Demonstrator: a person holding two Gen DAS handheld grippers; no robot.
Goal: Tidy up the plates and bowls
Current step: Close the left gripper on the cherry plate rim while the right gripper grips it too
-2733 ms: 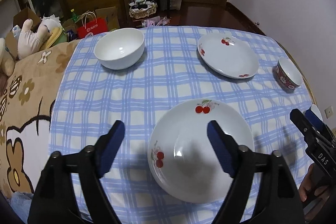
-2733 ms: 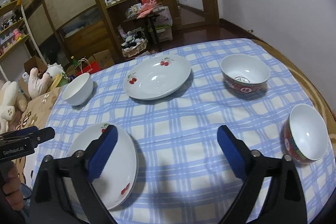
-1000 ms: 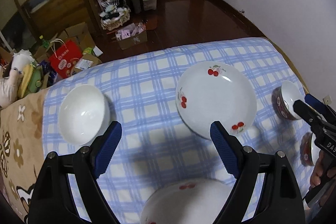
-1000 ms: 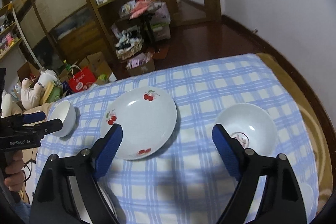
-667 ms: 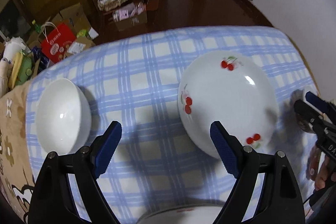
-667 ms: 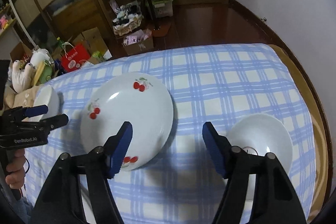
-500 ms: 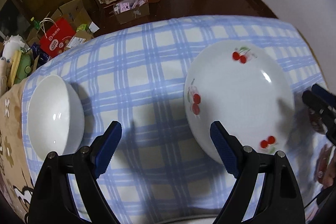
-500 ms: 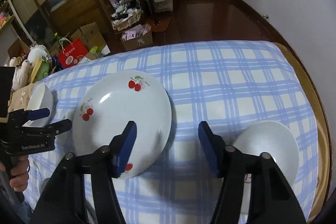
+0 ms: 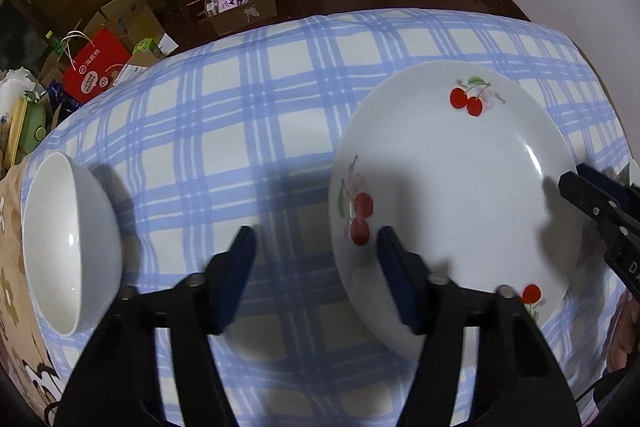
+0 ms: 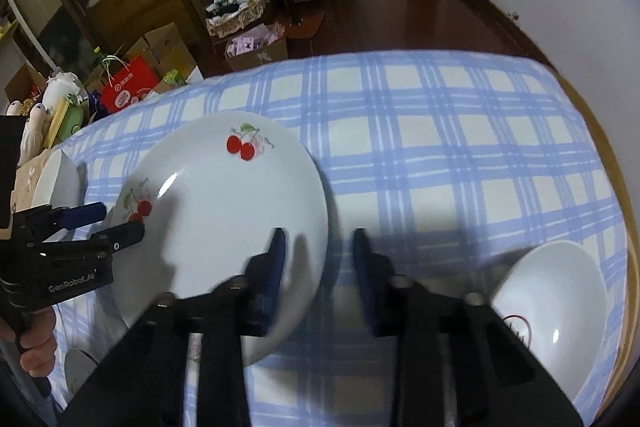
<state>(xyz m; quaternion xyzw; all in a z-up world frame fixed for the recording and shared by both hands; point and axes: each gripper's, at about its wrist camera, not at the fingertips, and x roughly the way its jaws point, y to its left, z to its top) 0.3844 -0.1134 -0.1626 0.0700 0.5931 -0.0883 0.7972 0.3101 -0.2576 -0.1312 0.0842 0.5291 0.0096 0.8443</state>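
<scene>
**Both grippers straddle opposite edges of the cherry plate**

The round white ceramic plate printed with red cherries [image 9: 452, 187] lies flat on the table under its blue-and-white checked tablecloth [image 9: 240, 131]. The left gripper [image 9: 316, 267] has its jaws apart with nothing clamped; its right finger sits over the plate's near-left rim and its left finger over bare cloth, so the rim falls in the gap. The right gripper [image 10: 318, 267] mirrors this on the plate's other side: jaws parted, narrower, left finger above the plate's surface, right finger beyond its edge over the cloth. Neither appears to press the rim yet. My reading is that a wide, shallow plate is awkward to lift from one edge, so each gripper takes a side to carry it level, probably toward a second plate whose edge peeks in at the lower left of the right wrist view.

A plain white ceramic bowl [image 9: 68, 243] sits well to the left of the left gripper, beside the table's edge. A white-lined bowl with a dark mark inside [image 10: 548, 315] stands to the right of the right gripper, close to it.

Readable writing: "GenRobot.AI" on the left gripper's body as seen from the right wrist camera. A red paper bag [image 9: 98, 71] on the floor beyond the table carries white characters too small to make out.
</scene>
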